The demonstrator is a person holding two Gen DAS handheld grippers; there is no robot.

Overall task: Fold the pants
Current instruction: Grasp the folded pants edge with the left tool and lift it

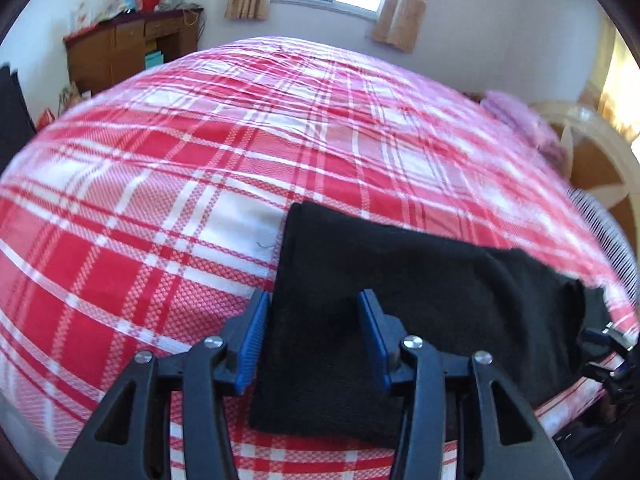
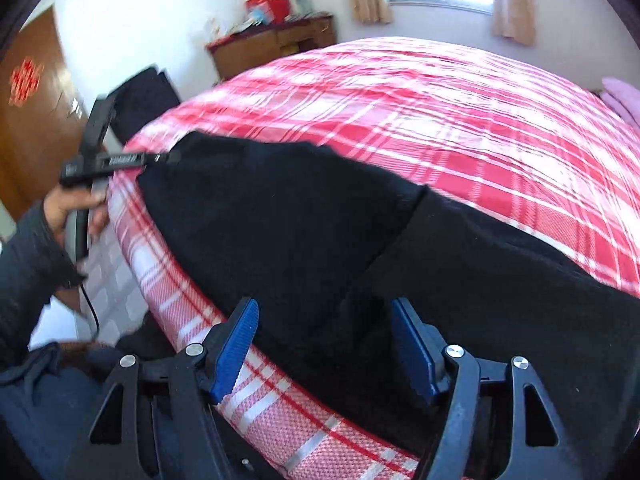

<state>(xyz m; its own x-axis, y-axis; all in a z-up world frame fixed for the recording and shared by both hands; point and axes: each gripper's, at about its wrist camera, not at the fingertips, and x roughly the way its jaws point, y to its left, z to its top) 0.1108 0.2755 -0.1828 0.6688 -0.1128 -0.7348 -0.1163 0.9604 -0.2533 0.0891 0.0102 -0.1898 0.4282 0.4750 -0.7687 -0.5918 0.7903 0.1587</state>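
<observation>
So the black pants (image 1: 400,312) are lying along the near edge of the bed (image 1: 200,184), on that red and white plaid cover, looks like they're already doubled over lengthwise. Right wrist view gets stuff the left one misses: you can see the person's left hand (image 2: 76,212) gripping the handle of the left gripper (image 2: 160,157) out at the far end of the pants, plus a wooden door (image 2: 36,120) behind it. Left wrist view has the pink pillow (image 1: 516,116) and the headboard (image 1: 592,160) instead, and just a sliver of the right gripper (image 1: 600,340) at the other end of the fabric. Jaws on the left gripper are spread wide, black cloth sitting between the blue pads (image 1: 252,340), nothing clamped. Right gripper jaws are also wide apart over the pants, not pinching anything
</observation>
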